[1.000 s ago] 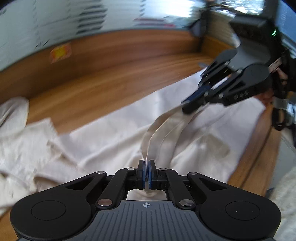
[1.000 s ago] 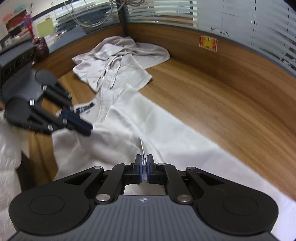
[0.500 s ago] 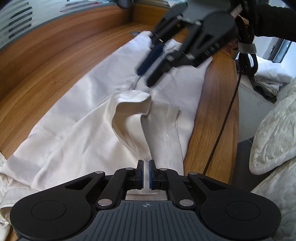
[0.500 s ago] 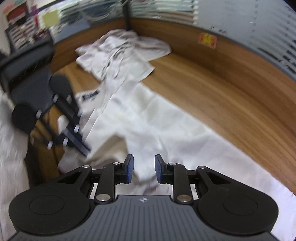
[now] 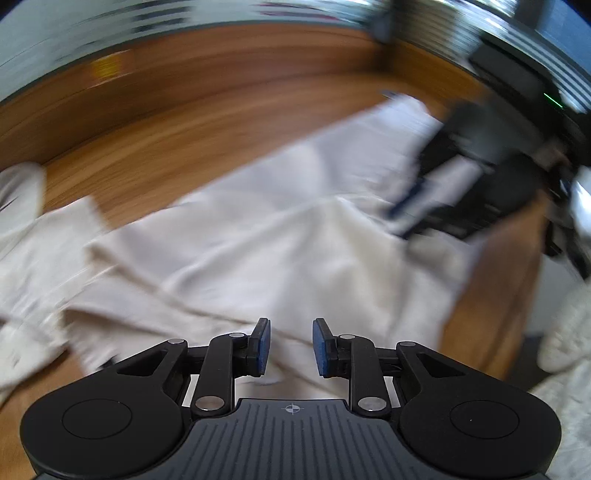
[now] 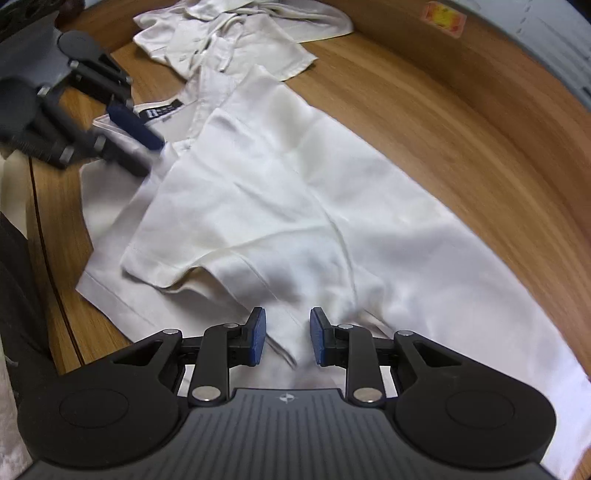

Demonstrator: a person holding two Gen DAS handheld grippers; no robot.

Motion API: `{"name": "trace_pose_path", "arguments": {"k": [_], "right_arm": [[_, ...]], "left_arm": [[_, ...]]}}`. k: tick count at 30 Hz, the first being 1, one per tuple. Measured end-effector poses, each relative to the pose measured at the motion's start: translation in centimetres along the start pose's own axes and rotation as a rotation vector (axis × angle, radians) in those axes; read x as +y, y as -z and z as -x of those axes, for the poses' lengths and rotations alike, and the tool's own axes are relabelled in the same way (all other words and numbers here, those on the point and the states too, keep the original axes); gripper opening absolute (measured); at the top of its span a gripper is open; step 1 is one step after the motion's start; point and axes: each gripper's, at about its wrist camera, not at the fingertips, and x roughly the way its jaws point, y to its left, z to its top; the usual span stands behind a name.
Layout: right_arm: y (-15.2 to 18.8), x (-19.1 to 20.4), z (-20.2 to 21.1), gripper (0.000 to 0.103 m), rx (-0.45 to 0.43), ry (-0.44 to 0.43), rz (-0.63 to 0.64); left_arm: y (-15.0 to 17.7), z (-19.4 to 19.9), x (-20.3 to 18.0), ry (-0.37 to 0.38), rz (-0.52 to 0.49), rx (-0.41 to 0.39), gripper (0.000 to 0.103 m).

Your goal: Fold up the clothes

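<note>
A white shirt (image 6: 280, 177) lies spread on the wooden desk (image 6: 424, 122), one sleeve (image 6: 177, 236) folded over its body and the dark neck label (image 6: 162, 110) showing at the far end. My right gripper (image 6: 284, 341) stands open just above the near hem, with a raised crease of cloth between its blue pads and not pinched. In the blurred left wrist view the left gripper (image 5: 290, 347) has its jaws opening over the shirt (image 5: 280, 243), with nothing clamped. Each gripper shows in the other's view: the left gripper (image 6: 136, 136) near the collar, the right gripper (image 5: 413, 210) blurred.
A rumpled heap of cream clothes (image 6: 240, 37) lies at the far end of the desk, touching the shirt's collar end. A raised wooden back wall with an orange sticker (image 6: 443, 14) borders the desk. White quilted bedding (image 5: 565, 350) sits beyond the desk's front edge.
Both grippers were shut on a lifted strip of the shirt. The right one opened first, then the left, and the cloth has dropped flat. Both have sunk toward the shirt.
</note>
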Motion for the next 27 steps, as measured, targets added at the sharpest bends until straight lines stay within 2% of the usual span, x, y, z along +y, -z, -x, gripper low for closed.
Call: {"name": "trace_pose_path", "arguments": {"k": [4, 8, 13, 18, 20, 24, 27], "right_arm": [[1.5, -1.0, 2.3, 0.039, -0.049, 0.034, -0.123], [3.7, -1.7, 3.2, 0.042, -0.082, 0.000, -0.274], [6.2, -1.2, 2.4, 0.044, -0.094, -0.032, -0.410], [6.2, -0.6, 1.2, 0.043, -0.095, -0.042, -0.434], [6.0, -0.3, 0.9, 0.041, -0.090, -0.056, -0.431], [5.6, 0.3, 0.7, 0.011, -0.063, -0.063, -0.389], [5.7, 0.5, 1.2, 0.008, -0.058, -0.069, -0.374]], "left_arm": [[0.2, 1.1, 0.8, 0.001, 0.009, -0.014, 0.027], [0.9, 1.9, -0.1, 0.046, 0.022, 0.005, 0.028], [2.4, 2.2, -0.5, 0.106, 0.125, 0.030, 0.028], [3.0, 1.1, -0.4, 0.115, 0.260, 0.048, 0.029], [3.1, 0.7, -0.1, 0.107, 0.299, 0.042, 0.029], [3.2, -0.5, 0.6, 0.098, 0.377, 0.043, 0.032], [3.2, -1.2, 0.5, 0.096, 0.394, 0.035, 0.029]]}}
